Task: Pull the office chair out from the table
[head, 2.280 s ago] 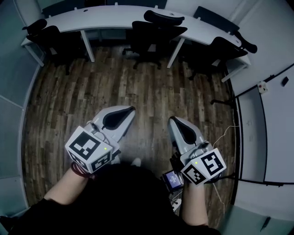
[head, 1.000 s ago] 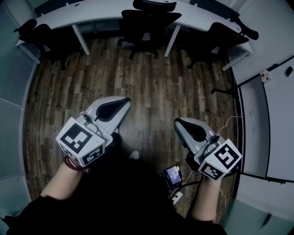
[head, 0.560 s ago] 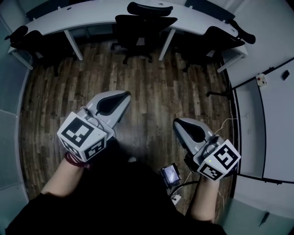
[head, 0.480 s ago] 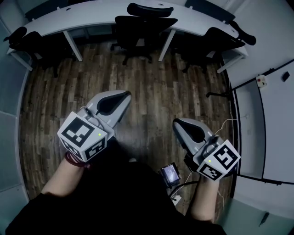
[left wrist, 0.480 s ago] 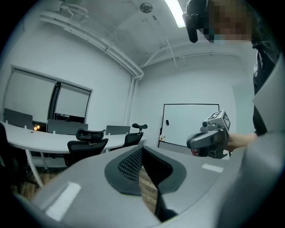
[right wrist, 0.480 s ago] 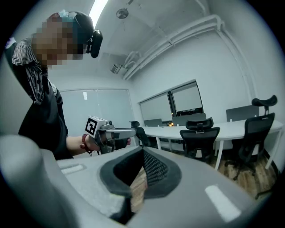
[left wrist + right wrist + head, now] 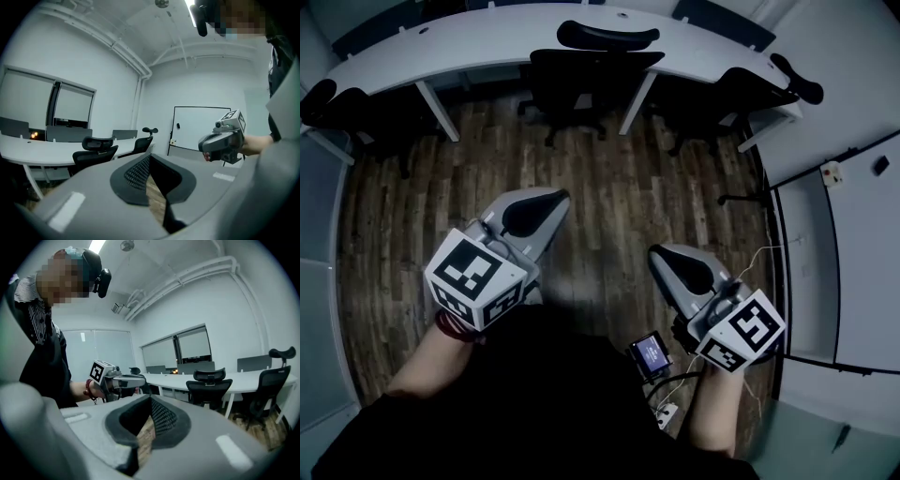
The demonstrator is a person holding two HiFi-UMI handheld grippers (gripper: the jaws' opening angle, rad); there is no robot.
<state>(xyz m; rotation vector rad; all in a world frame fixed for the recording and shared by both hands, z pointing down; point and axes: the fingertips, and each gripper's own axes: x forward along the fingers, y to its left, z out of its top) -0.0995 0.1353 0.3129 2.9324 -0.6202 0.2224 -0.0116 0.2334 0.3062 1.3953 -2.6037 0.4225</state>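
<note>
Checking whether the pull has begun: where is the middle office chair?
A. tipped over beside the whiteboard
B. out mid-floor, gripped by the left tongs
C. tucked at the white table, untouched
C: the middle office chair sits against the white table, while the left tongs and right tongs, both shut and empty, are over the wood floor, short of it.

The middle black office chair (image 7: 591,73) stands upright, pushed in at the curved white table (image 7: 487,33).
</note>
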